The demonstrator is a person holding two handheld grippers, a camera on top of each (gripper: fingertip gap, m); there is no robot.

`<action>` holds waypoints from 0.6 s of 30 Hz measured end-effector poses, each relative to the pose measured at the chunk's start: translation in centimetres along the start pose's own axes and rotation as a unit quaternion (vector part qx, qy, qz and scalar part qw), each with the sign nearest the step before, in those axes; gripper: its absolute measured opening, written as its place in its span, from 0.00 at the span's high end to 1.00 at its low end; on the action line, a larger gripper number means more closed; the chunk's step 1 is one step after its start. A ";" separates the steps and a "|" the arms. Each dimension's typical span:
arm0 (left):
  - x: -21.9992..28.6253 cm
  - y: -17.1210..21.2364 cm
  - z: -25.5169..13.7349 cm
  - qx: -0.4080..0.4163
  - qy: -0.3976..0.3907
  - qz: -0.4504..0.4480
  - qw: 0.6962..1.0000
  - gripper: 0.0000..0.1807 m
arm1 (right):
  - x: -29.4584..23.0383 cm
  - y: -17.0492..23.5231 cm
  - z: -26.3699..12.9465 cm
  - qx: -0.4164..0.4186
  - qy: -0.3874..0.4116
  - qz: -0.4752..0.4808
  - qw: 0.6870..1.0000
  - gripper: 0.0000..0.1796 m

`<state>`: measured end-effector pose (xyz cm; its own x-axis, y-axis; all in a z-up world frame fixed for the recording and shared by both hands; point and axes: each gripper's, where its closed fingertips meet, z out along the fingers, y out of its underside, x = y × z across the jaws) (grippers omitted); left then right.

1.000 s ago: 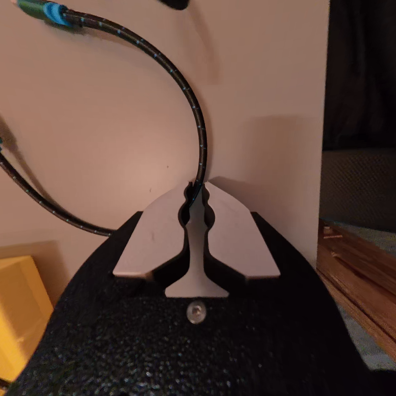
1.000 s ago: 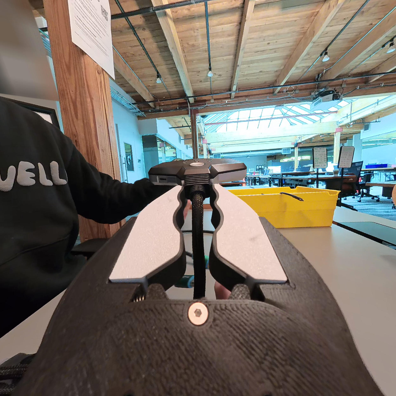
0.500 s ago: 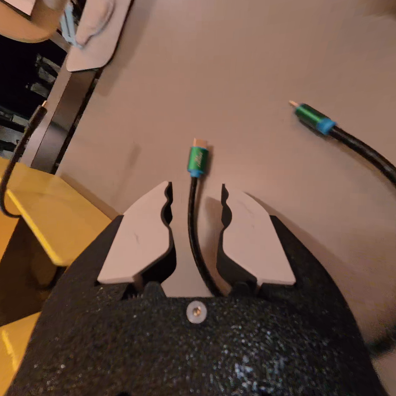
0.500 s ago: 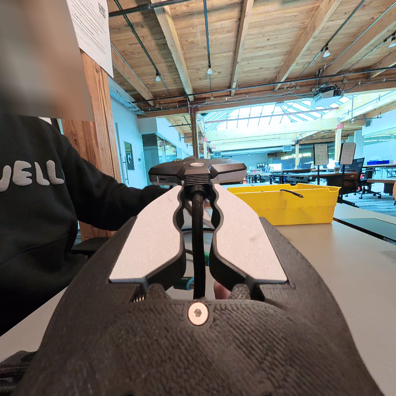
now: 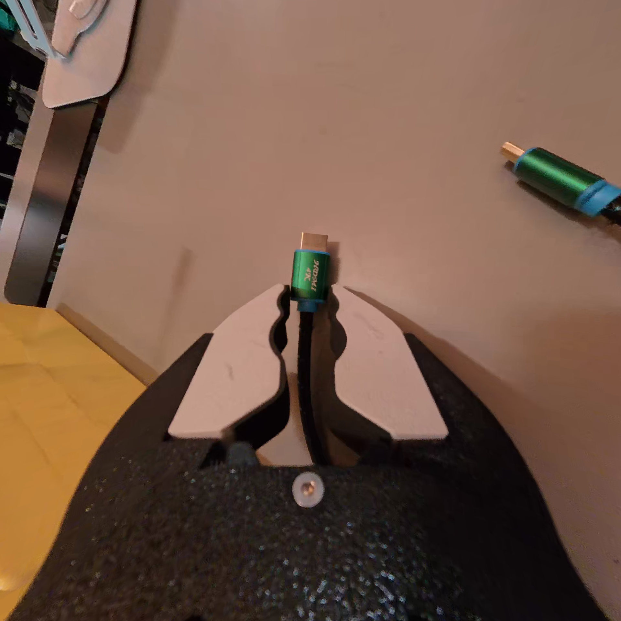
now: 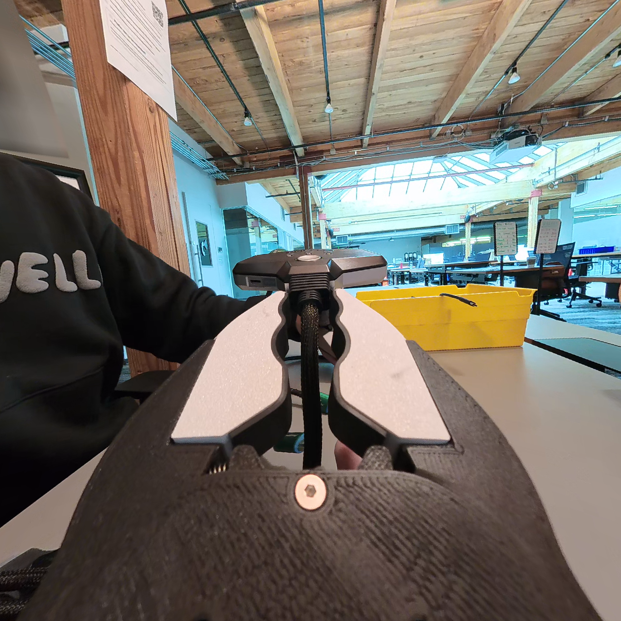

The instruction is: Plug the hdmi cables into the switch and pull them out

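Observation:
In the left wrist view my left gripper (image 5: 309, 290) is shut on the blue-collared base of a green HDMI plug (image 5: 309, 274). Its gold tip points away over the table, and its black braided cable (image 5: 307, 369) runs back between the fingers. A second green HDMI plug (image 5: 564, 178) lies loose at the right. In the right wrist view my right gripper (image 6: 309, 299) is shut on the ribbed cable collar of the black switch (image 6: 309, 268) and holds it up above the table. The switch's braided cable (image 6: 309, 369) hangs down between the fingers.
A yellow bin (image 6: 447, 319) stands on the white table (image 6: 537, 420) behind the switch and also shows at the left of the left wrist view (image 5: 50, 386). A person in a black sweatshirt (image 6: 67, 319) is at the left, with a wooden post (image 6: 127, 201) behind.
My left gripper left the cable loop, opened, came up behind the green plug and closed on its base. My right gripper has kept holding the switch still.

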<state>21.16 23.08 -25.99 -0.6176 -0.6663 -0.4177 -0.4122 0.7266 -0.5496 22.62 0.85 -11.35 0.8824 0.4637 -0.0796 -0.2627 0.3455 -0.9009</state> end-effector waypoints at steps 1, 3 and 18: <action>0.0 0.0 0.1 0.003 0.001 -0.002 1.000 0.89 | 0.0 0.0 0.0 0.000 0.000 0.000 1.000 0.88; 0.0 0.0 0.1 0.005 0.006 -0.016 1.000 0.89 | 0.0 0.0 0.0 -0.001 0.001 0.000 1.000 0.88; 0.1 0.4 0.1 0.004 0.064 -0.135 0.989 0.89 | -0.2 0.4 0.2 -0.012 -0.007 0.002 1.000 0.88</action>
<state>21.05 23.27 -26.34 -0.5662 -0.8087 -0.1596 -0.5686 0.5234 -0.6347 22.22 1.07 -11.65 0.8761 0.4758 -0.0776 -0.2569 0.3245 -0.9103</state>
